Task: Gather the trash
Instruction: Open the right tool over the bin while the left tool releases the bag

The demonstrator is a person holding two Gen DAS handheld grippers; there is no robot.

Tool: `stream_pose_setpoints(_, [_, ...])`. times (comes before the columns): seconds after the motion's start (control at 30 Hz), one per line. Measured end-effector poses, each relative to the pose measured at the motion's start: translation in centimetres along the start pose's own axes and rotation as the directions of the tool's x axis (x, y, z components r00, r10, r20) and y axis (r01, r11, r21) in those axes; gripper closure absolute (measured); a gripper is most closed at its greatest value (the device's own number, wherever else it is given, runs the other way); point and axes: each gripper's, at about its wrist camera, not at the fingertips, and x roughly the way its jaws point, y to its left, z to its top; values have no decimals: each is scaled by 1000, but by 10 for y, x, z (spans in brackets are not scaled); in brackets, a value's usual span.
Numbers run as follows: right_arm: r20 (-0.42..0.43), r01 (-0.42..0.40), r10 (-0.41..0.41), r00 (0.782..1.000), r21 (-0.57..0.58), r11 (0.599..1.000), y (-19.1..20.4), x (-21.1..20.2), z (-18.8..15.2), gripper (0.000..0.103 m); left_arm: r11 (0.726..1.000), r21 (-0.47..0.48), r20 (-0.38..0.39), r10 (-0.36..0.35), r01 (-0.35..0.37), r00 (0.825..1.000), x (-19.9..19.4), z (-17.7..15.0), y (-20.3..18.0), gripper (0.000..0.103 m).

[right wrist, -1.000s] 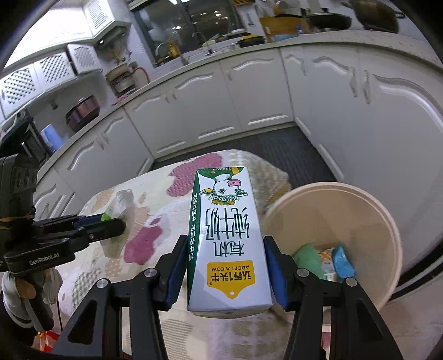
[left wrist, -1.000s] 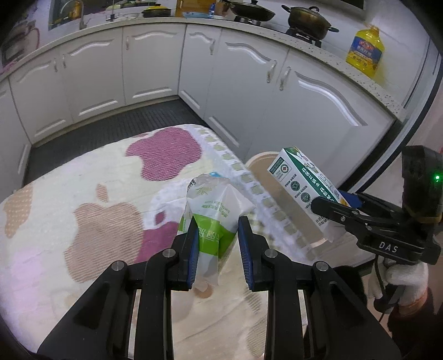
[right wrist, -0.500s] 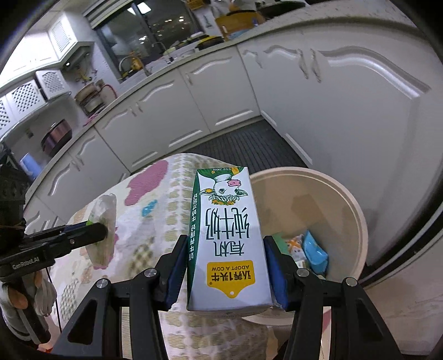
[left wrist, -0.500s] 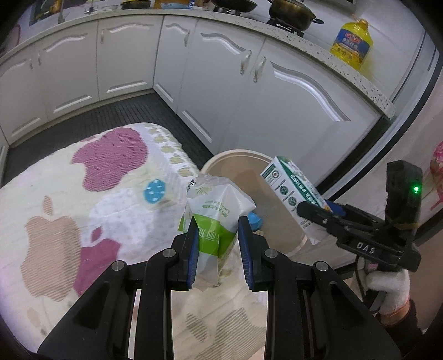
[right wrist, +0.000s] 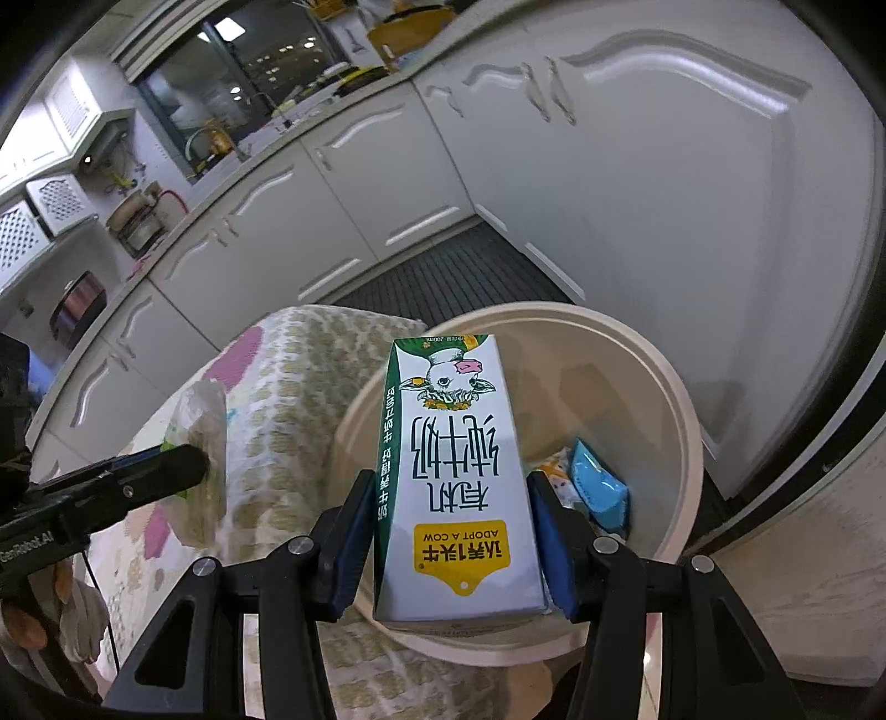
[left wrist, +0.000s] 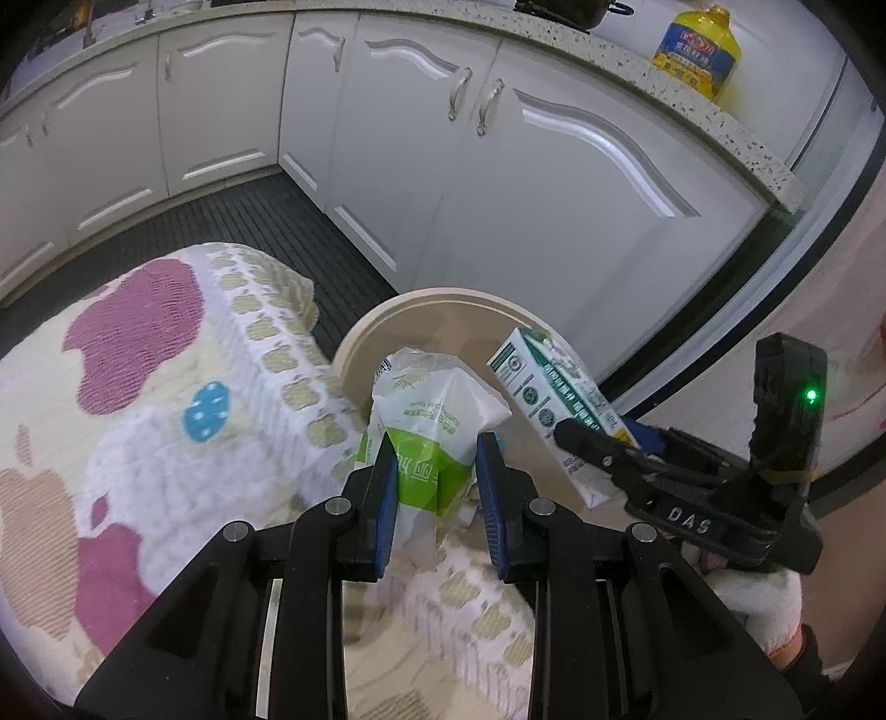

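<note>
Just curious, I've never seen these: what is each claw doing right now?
Left gripper: closed on the green-and-white plastic bag.
Right gripper: closed on the milk carton, above the bin.

Home kitchen: white cabinets [left wrist: 554,183], speckled counter [left wrist: 720,116], oil bottle [left wrist: 699,50].

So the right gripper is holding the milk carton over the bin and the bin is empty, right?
Not quite. The right gripper does hold the milk carton over the bin, but the bin is not empty: the right wrist view shows blue packets inside.
</note>
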Motion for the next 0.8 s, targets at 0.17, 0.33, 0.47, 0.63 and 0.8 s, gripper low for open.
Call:
stream_pose_setpoints(0.17, [-15,27,-26,1000,28,999,-17,11,1,51,1000,-18,-16,-26,26,1000,22,11,-6,79])
stream_pose_setpoints(0.33, [-10,61,-61,998,47,997,-28,21,5,48,998,-44,-33,-46,44,998,44,18,-7,78])
stream_pose_setpoints(0.47, [-16,76,-75,997,67,995,-38,21,3,41,996,-70,-37,-59,56,998,54,19,-1,66])
stream_pose_setpoints(0.63, [-20,82,-81,997,67,994,-41,15,-4,41,999,-48,-14,-15,14,1000,52,15,-1,42])
stream_pose_setpoints(0.8, [14,94,-94,995,21,995,-20,4,-10,38,999,7,43,36,-36,998,33,10,-1,42])
